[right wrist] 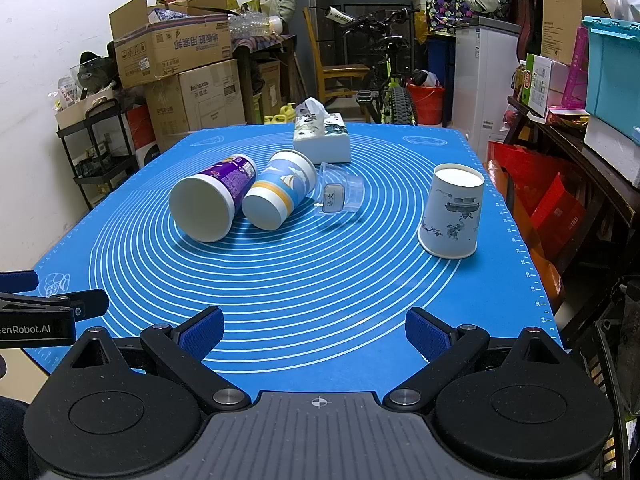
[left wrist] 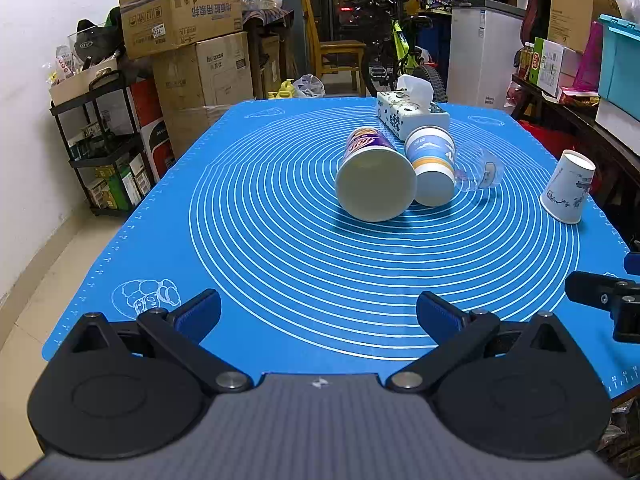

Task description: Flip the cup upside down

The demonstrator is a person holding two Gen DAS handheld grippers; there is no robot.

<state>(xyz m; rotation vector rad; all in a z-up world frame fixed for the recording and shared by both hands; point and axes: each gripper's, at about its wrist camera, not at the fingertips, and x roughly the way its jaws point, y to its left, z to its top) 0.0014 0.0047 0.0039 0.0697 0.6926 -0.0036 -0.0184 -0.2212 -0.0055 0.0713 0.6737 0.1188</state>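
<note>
On the blue mat [left wrist: 280, 264] [right wrist: 320, 288] lie three cups on their sides: a purple paper cup [left wrist: 374, 176] [right wrist: 212, 204], a blue-and-white cup with an orange band [left wrist: 432, 168] [right wrist: 280, 196], and a clear plastic cup [left wrist: 480, 170] [right wrist: 340, 194]. A white paper cup with blue drawings [left wrist: 568, 188] [right wrist: 452, 212] stands upside down at the right. My left gripper [left wrist: 318, 316] is open and empty near the mat's front edge. My right gripper [right wrist: 314, 330] is open and empty, also near the front edge; part of it shows in the left wrist view [left wrist: 604, 296].
A tissue box [left wrist: 412, 112] [right wrist: 322, 136] sits behind the cups. Stacked cardboard boxes [left wrist: 188, 40] and a black shelf [left wrist: 108, 148] stand left of the table. A bicycle [left wrist: 400, 48], a chair and a white cabinet stand behind. A cluttered dark table [right wrist: 580, 152] is at the right.
</note>
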